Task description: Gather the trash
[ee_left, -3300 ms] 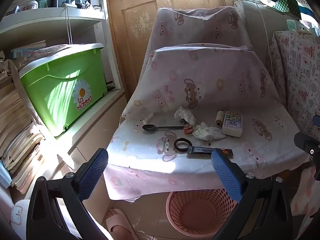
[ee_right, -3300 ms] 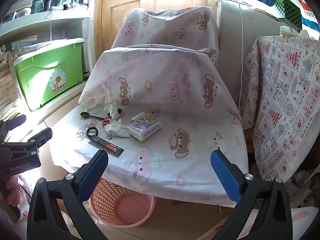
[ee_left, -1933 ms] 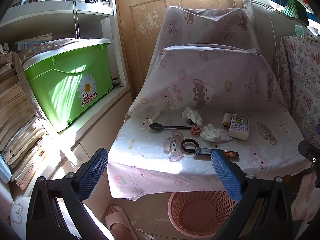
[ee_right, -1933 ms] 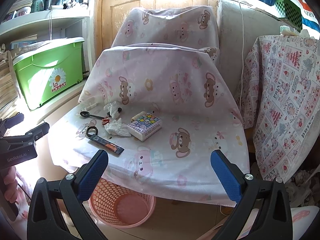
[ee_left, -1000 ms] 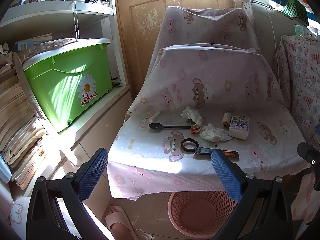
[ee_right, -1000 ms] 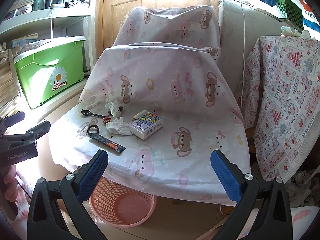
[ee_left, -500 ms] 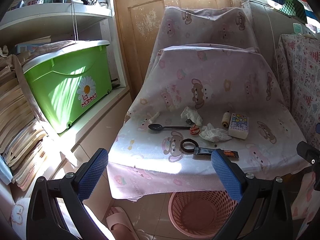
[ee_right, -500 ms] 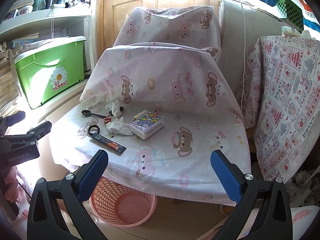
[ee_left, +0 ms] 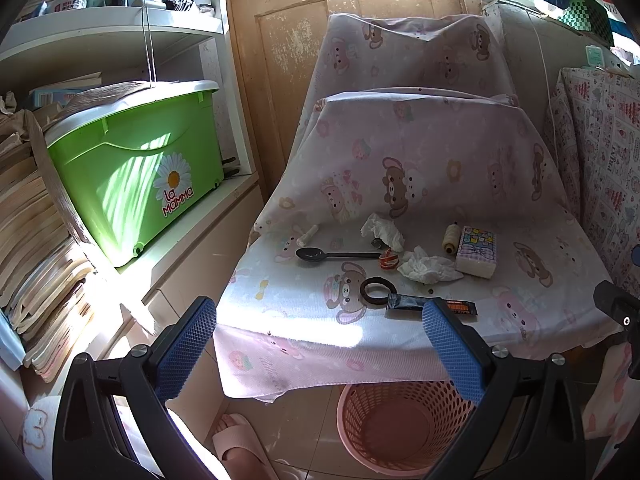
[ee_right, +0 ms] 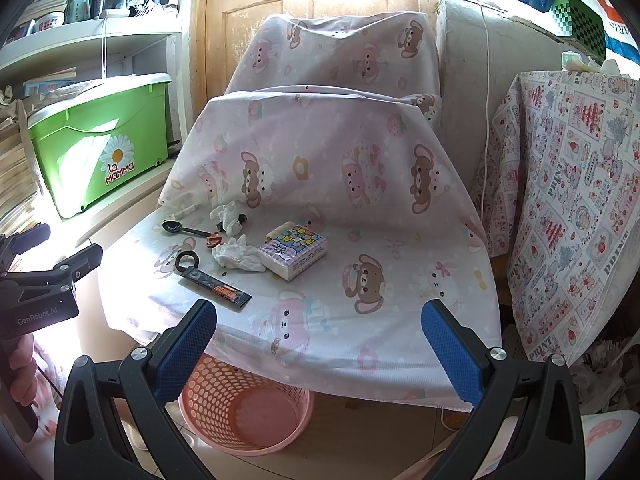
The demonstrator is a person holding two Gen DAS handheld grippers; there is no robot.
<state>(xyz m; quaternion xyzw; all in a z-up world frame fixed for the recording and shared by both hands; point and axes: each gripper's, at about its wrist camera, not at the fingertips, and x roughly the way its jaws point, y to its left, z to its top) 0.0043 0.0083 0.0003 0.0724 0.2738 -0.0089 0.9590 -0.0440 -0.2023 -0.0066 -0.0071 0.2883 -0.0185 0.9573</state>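
Little has moved since the earlier frames: both views sit a touch nearer the seat. Left wrist view: left gripper w/ jaws spread wide, empty, low in frame; two tissue wads centre-right on the sheet, wrapper just below them, basket bottom centre-right. Right wrist view: right gripper also wide apart, empty; wads centre-left, wrapper below, basket lower left, left gripper at left edge.

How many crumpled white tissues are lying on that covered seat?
2. One crumpled tissue lies near the backrest, just past the black spoon's handle end. The other tissue lies beside the patterned tissue pack. More could hide behind them.
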